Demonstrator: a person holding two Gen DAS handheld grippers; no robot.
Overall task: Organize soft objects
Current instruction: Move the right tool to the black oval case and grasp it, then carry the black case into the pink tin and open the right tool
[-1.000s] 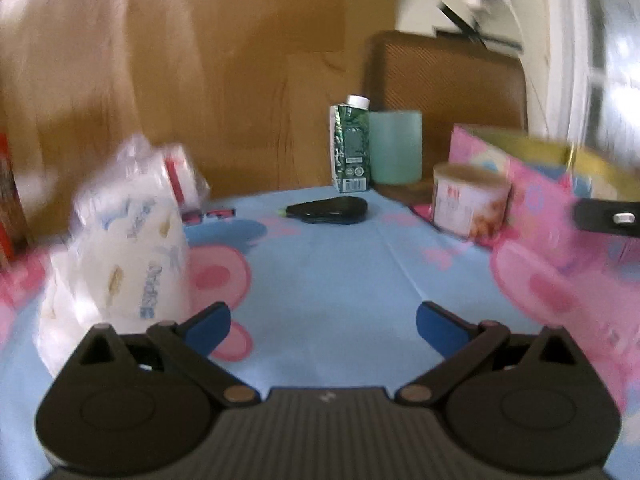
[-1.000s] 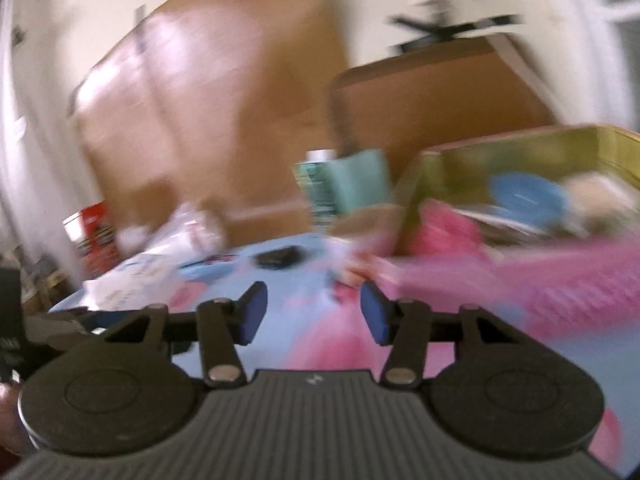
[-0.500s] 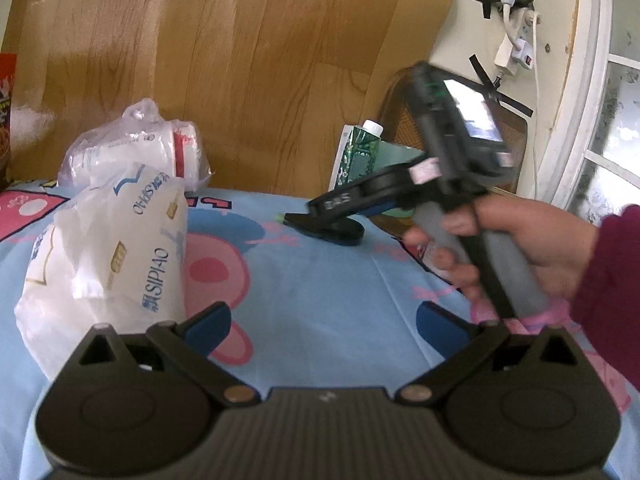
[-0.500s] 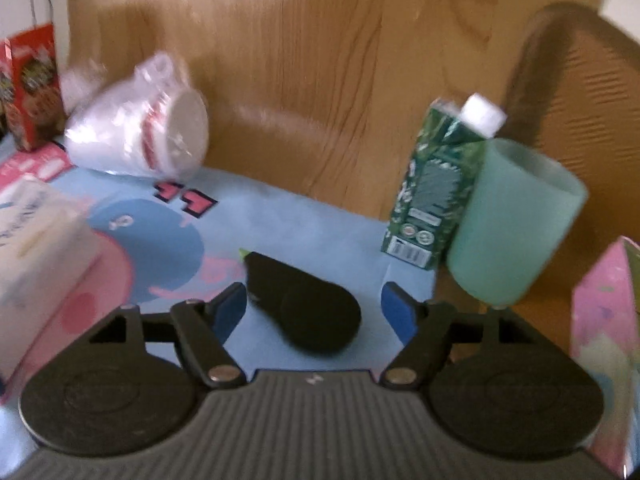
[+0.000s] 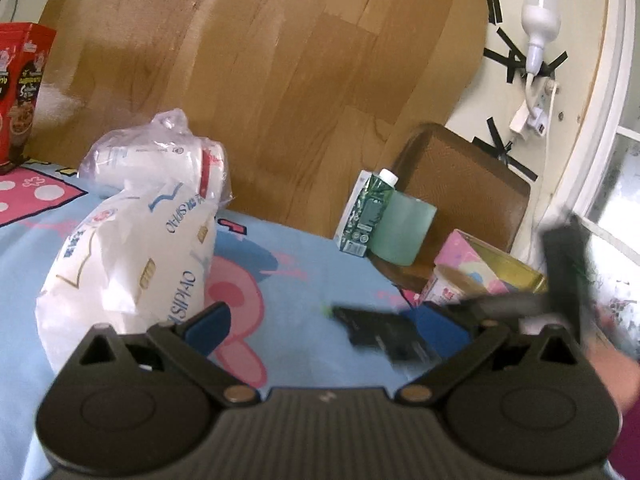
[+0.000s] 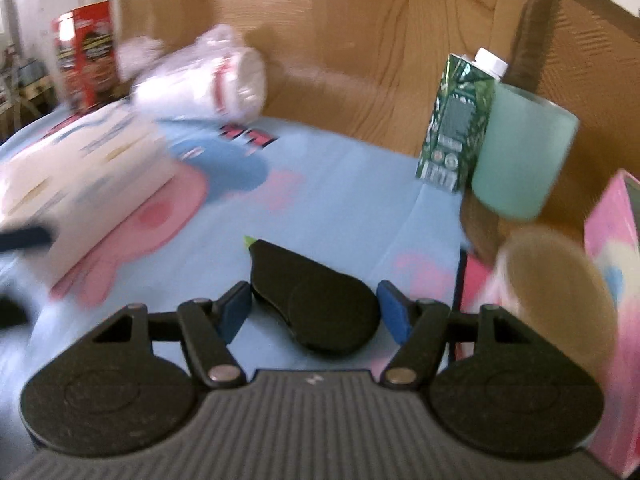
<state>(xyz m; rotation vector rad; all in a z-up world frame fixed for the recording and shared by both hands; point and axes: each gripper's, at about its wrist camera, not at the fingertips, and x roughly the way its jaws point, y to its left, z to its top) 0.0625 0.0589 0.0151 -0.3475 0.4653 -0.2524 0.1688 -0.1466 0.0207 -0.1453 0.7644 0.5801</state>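
Note:
A white tissue pack [image 5: 132,264] lies on the blue cartoon tablecloth [image 5: 280,256], just left of my open left gripper [image 5: 324,320]; it also shows in the right wrist view [image 6: 80,176]. A clear bag of paper cups [image 5: 160,160] lies behind it, also in the right wrist view [image 6: 200,80]. A flat black teardrop object [image 6: 316,304] lies between the fingers of my open right gripper [image 6: 316,312], which is low over the cloth. In the left wrist view that black object [image 5: 376,332] is blurred, with the right gripper's body beside it.
A green drink carton [image 6: 456,120] and a mint cup [image 6: 520,156] stand at the back. A pink box [image 5: 472,260] and a round tub [image 6: 556,296] sit at the right. A red box [image 6: 86,60] stands far left. A wooden board and a brown chair rise behind.
My right gripper has dropped and moved forward, so the black object now sits between its fingers. My left gripper has shifted a little; the tissue pack stays put.

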